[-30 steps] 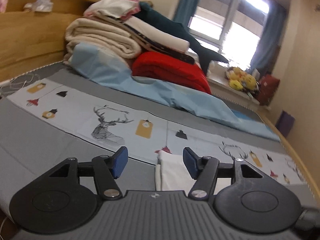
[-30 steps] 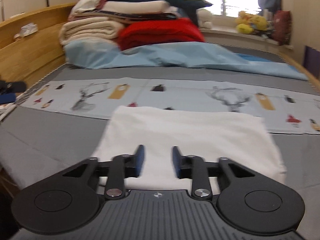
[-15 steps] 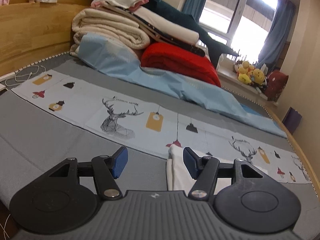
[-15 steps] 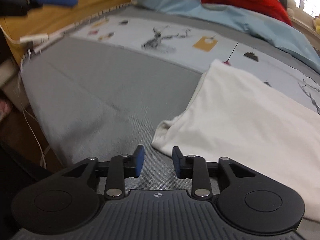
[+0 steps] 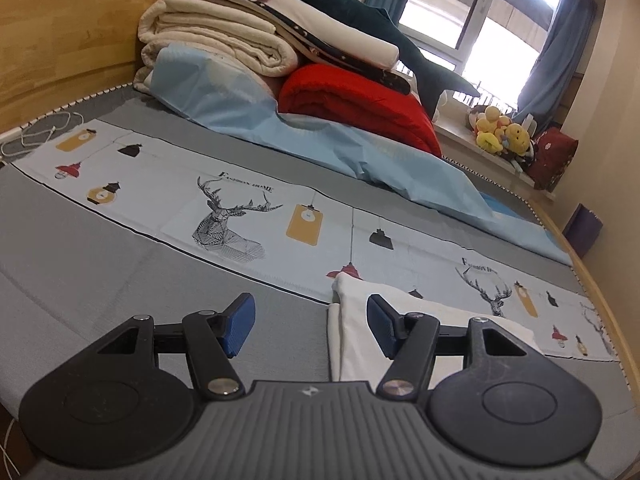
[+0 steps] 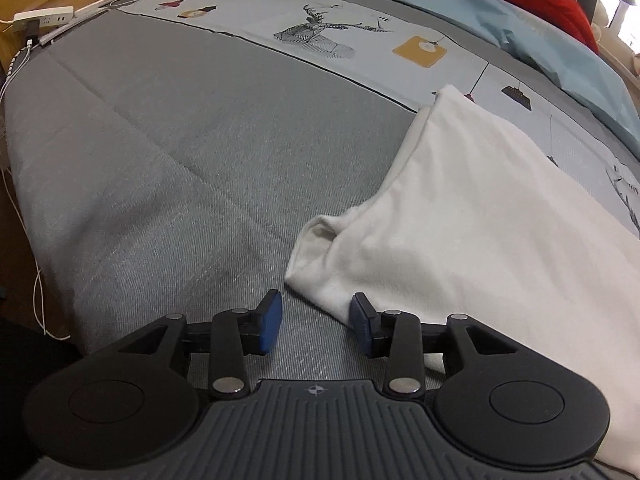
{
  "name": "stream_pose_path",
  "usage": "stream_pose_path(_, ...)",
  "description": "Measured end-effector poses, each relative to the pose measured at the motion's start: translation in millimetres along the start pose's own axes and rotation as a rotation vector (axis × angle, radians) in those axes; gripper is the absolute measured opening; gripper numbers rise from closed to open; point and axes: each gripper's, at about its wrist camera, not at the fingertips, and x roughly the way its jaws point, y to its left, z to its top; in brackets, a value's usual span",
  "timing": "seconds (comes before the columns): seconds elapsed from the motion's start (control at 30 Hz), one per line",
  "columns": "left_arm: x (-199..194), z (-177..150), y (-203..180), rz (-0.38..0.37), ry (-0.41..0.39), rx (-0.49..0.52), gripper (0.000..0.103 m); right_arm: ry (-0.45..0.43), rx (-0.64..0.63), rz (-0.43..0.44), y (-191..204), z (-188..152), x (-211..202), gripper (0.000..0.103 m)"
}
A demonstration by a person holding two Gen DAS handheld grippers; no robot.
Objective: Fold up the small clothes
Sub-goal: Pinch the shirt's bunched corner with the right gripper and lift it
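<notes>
White garment (image 6: 500,216) flat on grey bed (image 6: 180,152), far edge lapping onto deer-print strip (image 5: 240,216); already doubled at least once, layered edges showing along its left side. Left corner nearest right gripper (image 6: 316,324) rumpled, needs squaring. Right gripper's fingers have just been opening, nothing pinched, right pad beside garment's near edge. Left gripper (image 5: 311,326) fingers spread, empty, by garment's far left corner. Further fold likely left; blanket pile (image 5: 248,40) beyond garment untouched.

The left gripper (image 5: 308,322) was tilted gently downward, its blue pads (image 5: 239,330) standing wide apart and gripping nothing. The right gripper (image 6: 316,322) pitched down more steeply; its jaws had just been opening, with nothing pressed between them.
</notes>
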Motion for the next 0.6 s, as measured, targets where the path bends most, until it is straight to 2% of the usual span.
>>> stream_pose_path(0.03, 0.1, -0.1, -0.5, -0.002, -0.001, -0.002, 0.067, -0.008, 0.001, -0.005, 0.7, 0.3, 0.0, 0.037)
stream_pose_path(0.07, 0.2, -0.3, -1.0, -0.002, -0.001, 0.000, 0.067, -0.014, -0.001, -0.012, 1.0, 0.9, 0.3, 0.028)
stream_pose_path(0.1, 0.5, -0.5, -1.6, -0.002, -0.001, 0.004, 0.067, -0.021, -0.007, -0.018, 1.6, 0.9, -0.2, 0.024)
stream_pose_path(0.13, 0.9, -0.5, -2.6, -0.001, 0.000, 0.009, 0.067, -0.025, -0.011, -0.025, 1.7, 1.6, -0.4, 0.012)
stream_pose_path(0.17, 1.6, -0.8, -2.7, 0.001, 0.003, 0.014, 0.071, -0.033, -0.008, -0.027, 0.4, 2.3, -2.3, 0.009)
stream_pose_path(0.23, 3.8, -0.3, -1.9, -0.001, 0.012, 0.017, 0.078, -0.058, 0.026, -0.008, -5.8, 5.3, -8.5, 0.007)
stream_pose_path(0.33, 17.4, 0.8, 3.9, -0.040, 0.077, -0.020, 0.079, -0.114, 0.083, 0.012, -17.2, 10.1, -25.7, 0.006)
stream_pose_path(0.43, 49.3, -1.6, 14.9, -0.112, 0.195, -0.132, 0.080, -0.164, 0.133, 0.039, -31.0, 12.4, -44.9, 0.005)
stream_pose_path(0.5, 70.2, -8.2, 26.4, -0.153, 0.229, -0.256, 0.080, -0.190, 0.149, 0.049, -39.8, 11.7, -57.3, 0.005)
stream_pose_path(0.6, 111.0, -13.0, 34.2, -0.161, 0.377, -0.358, 0.080, -0.223, 0.158, 0.069, -50.4, 8.3, -74.5, 0.005)
